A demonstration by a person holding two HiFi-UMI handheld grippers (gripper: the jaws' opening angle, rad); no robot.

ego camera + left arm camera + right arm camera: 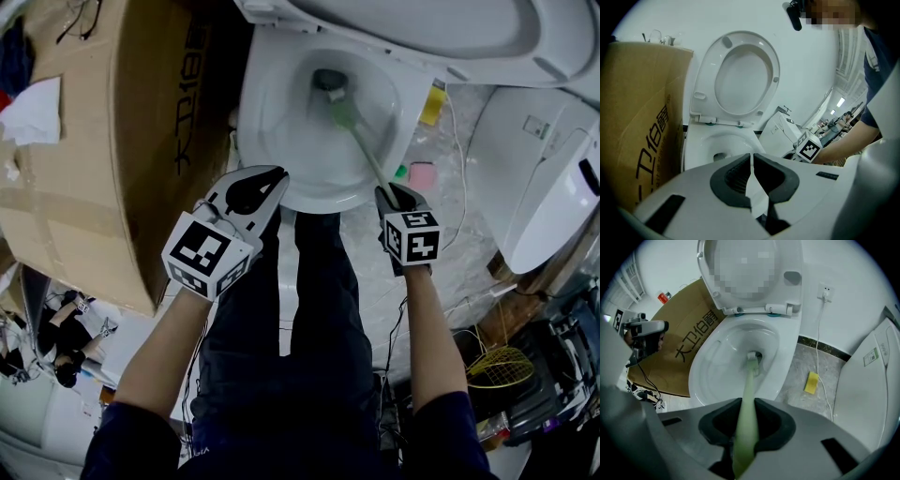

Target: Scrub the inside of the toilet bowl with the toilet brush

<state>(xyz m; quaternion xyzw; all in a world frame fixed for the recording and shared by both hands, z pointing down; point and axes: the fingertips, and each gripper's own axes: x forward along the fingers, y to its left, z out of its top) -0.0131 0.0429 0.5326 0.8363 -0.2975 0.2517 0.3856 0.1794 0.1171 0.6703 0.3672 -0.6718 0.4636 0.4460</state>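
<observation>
- Right gripper (744, 405): jaws pinched on the pale green handle of the toilet brush (749, 380), which runs forward and down from the jaws.
- Brush head (752, 358) is low inside the toilet bowl (712, 366), at the drain opening (whether the bristles press the porcelain is unclear; the view is soft there).
- Left gripper (751, 158): jaws pressed together with nothing between them, held over the bowl's near rim, left of the right gripper.
- Seat (740, 75) is raised upright behind the bowl.
- Cardboard box (112, 122) stands just left of the bowl.
- Yellow sponge (812, 382) lies on the floor right of the bowl, beside a white cable (819, 348).
</observation>
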